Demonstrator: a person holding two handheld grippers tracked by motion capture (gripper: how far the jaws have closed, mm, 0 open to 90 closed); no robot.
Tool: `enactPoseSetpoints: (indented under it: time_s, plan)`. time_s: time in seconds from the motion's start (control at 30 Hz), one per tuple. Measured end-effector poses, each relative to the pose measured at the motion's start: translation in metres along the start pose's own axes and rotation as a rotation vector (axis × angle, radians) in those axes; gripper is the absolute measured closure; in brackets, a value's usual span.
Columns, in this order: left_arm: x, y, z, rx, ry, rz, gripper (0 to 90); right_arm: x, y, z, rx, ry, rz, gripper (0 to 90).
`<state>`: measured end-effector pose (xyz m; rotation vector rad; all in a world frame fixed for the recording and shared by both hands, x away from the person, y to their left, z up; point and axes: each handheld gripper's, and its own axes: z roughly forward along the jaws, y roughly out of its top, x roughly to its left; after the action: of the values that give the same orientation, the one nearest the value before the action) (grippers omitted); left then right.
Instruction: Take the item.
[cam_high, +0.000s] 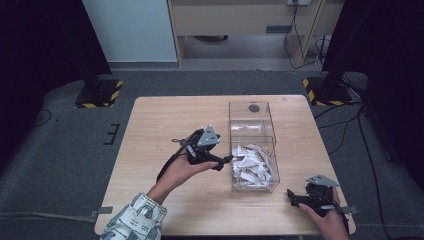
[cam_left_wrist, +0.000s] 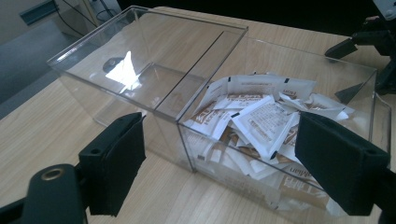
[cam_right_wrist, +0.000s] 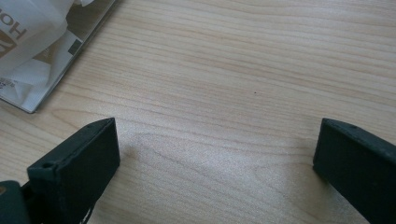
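Your table (cam_high: 165, 120) is pale wood grain. Ahead of your left gripper (cam_left_wrist: 219, 163), jaws wide and empty, sits the clear, rigid box (cam_left_wrist: 140, 42). Its near half holds white packets (cam_left_wrist: 261, 121): light, limp, slick, so pinch one by a flat edge. Your right gripper (cam_right_wrist: 215, 163) gapes over bare wood.

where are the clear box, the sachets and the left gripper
clear box (cam_high: 252, 114), high view, bare floor of its far compartment
sachets (cam_left_wrist: 264, 116), left gripper view, top white packet of the pile
left gripper (cam_high: 226, 161), high view, between its fingertips
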<state>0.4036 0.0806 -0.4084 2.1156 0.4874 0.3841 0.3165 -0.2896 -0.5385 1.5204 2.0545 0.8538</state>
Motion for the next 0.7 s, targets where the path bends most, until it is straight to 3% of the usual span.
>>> enactPoseSetpoints:
  time_s: [0.43,0.57,0.7]
  plan:
    - [-0.017,0.010,0.016,0.011,-0.040,0.032,19.9,0.000,0.000,0.000,0.000,0.000,0.001,0.9]
    - [-0.020,0.013,0.018,0.013,-0.003,0.029,27.8,0.000,0.000,0.000,0.000,0.000,0.001,0.9]
    - [-0.025,0.015,0.022,0.016,-0.016,0.041,32.5,0.000,0.000,0.000,0.000,0.000,0.000,0.9]
